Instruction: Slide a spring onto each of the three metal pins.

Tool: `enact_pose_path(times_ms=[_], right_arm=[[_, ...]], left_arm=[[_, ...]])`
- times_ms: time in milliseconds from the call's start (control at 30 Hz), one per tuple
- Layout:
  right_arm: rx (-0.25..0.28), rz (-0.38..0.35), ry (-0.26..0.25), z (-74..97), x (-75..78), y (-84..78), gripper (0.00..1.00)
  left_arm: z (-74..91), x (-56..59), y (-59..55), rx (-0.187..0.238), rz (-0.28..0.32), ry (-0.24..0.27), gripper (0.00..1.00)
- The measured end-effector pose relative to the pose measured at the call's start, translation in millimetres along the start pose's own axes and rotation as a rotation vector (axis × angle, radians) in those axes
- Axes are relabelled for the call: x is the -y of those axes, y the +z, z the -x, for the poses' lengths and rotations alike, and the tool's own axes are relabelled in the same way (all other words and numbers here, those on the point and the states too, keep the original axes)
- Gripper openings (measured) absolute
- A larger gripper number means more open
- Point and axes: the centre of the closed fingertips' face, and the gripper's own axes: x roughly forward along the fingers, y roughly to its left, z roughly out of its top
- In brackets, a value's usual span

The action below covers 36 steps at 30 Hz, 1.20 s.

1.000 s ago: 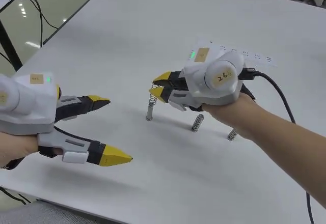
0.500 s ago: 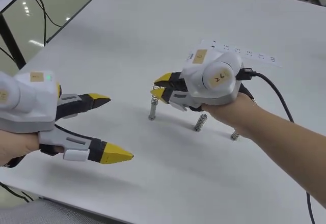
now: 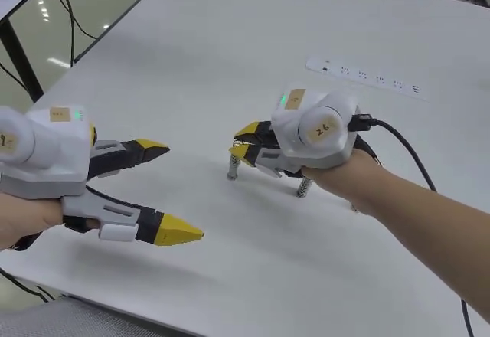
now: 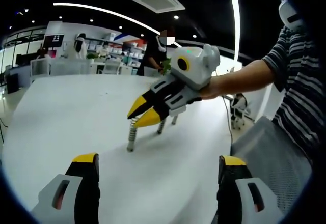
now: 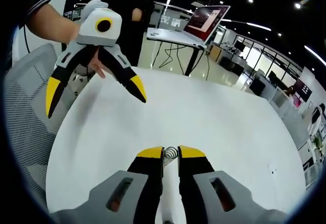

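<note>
My right gripper [image 3: 242, 142] is shut on a coiled spring [image 3: 233, 167] that sits around an upright metal pin [image 4: 129, 146] on the white table [image 3: 230, 38]. In the right gripper view the spring [image 5: 170, 152] shows between the nearly touching yellow tips. A second pin with a spring [image 3: 304, 188] stands just right of it, under the right hand. The left gripper view shows the right gripper [image 4: 145, 113] over the spring [image 4: 132, 131], with two more pins [image 4: 162, 127] behind. My left gripper [image 3: 173, 191] hovers open at the near left, holding nothing.
A white power strip [image 3: 367, 78] lies at the back right of the table. A black cable [image 3: 406, 142] runs from the right gripper. The table's left edge [image 3: 92, 42] drops to the floor. A laptop [image 5: 206, 23] stands on another desk.
The right gripper has sunk a little, and the spring has slid lower on the pin. The left gripper has stayed open in about the same place.
</note>
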Motion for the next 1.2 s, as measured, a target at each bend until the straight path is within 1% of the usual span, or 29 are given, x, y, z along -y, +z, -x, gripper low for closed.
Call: enact_pose_path(times_ms=[133,233,267,400,433,467,500,600,667,800,933,1067,1200], right_arm=[[-0.013,-0.02,0.009,-4.4,-2.6,-7.1,0.08],[-0.035,-0.004,0.022,-8.4,-6.5,-12.3,0.08],[-0.032,0.001,0.026,-9.7,-7.5,-12.5,0.08],[-0.061,-0.004,0.04,-14.0,-11.5,-21.2,0.08],[-0.034,-0.011,0.035,-14.8,-10.9,-16.9,0.08],[-0.037,-0.032,0.036,-14.5,-10.9,-16.9,0.08],[-0.039,-0.037,0.034,-14.9,-10.2,-16.7,0.08],[-0.038,-0.042,0.035,-15.2,-10.4,-16.4,0.08],[-0.042,-0.03,0.037,-14.9,-11.3,-16.7,0.08],[-0.046,-0.027,0.033,-14.7,-11.0,-17.1,0.08],[-0.056,-0.049,0.032,-14.7,-9.7,-18.6,0.09],[-0.054,-0.057,0.03,-14.6,-10.2,-18.1,0.13],[-0.037,-0.071,0.022,-13.3,-8.0,-12.7,0.16]], left_arm=[[-1.5,0.6,-0.6,0.002,0.003,-0.002,0.94],[-2.6,0.8,-1.8,0.001,0.005,-0.002,0.94],[-2.9,0.8,-2.1,0.001,0.005,-0.003,0.94],[-4.8,1.2,-0.1,0.006,0.007,-0.004,0.94],[-5.1,1.2,0.7,0.008,0.007,-0.004,0.94],[-5.6,1.1,1.6,0.01,0.008,-0.004,0.94],[-5.9,1.1,1.9,0.01,0.007,-0.005,0.93],[-6.8,0.8,3.2,0.011,0.003,-0.004,0.93],[-6.9,0.7,4.2,0.016,0.006,-0.004,0.93],[-7.3,1.1,2.7,0.012,0.007,-0.004,0.93],[-7.3,2.6,1.7,0.011,0.007,-0.007,0.93],[-6.6,2.6,2.6,0.013,0.008,-0.006,0.93],[-6.3,1.9,3.2,0.01,0.004,-0.003,0.93]])
